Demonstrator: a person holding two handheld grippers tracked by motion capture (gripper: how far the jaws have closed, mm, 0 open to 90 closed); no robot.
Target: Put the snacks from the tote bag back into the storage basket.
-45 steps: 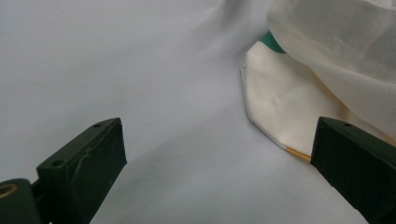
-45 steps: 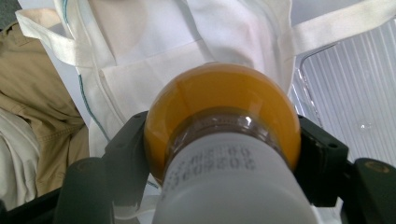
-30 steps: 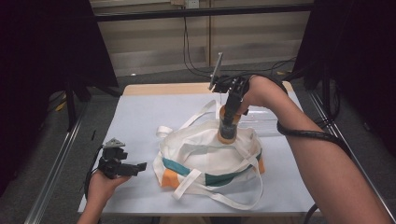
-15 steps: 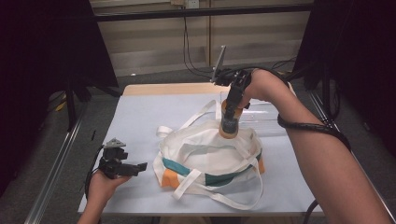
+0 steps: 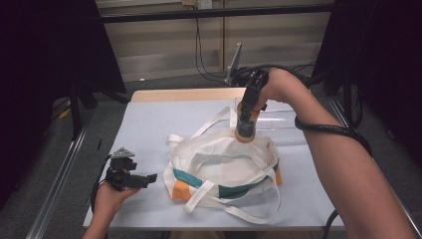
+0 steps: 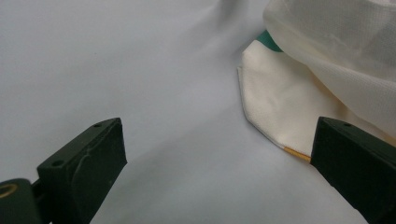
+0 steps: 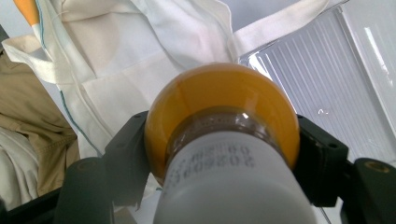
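Bottle [image 5: 246, 124], with an orange rounded end and a white printed label, is held between the jaws of the right gripper [image 5: 247, 121], which are closed firmly on its body, one jaw pressed on each side as seen in the right gripper view [image 7: 224, 154]. It is carried end-down, directly ahead of and below the gripper, with the orange end just above or touching the far rim of the white cloth bag [image 5: 224, 164]; contact cannot be confirmed. This steep, pointed-down hold is judged to suit lowering the bottle into the bag's opening. A clear ribbed tray [image 5: 283, 124] lies just beyond the gripper. The left gripper [image 5: 130, 175] is held low at the near side of the table [image 5: 149, 124], jaws wide apart and holding nothing; ahead of it, to its right, the bag's corner [image 6: 275, 112] lies close to one jaw. It is judged to be stationed there to steady or open the bag when needed.
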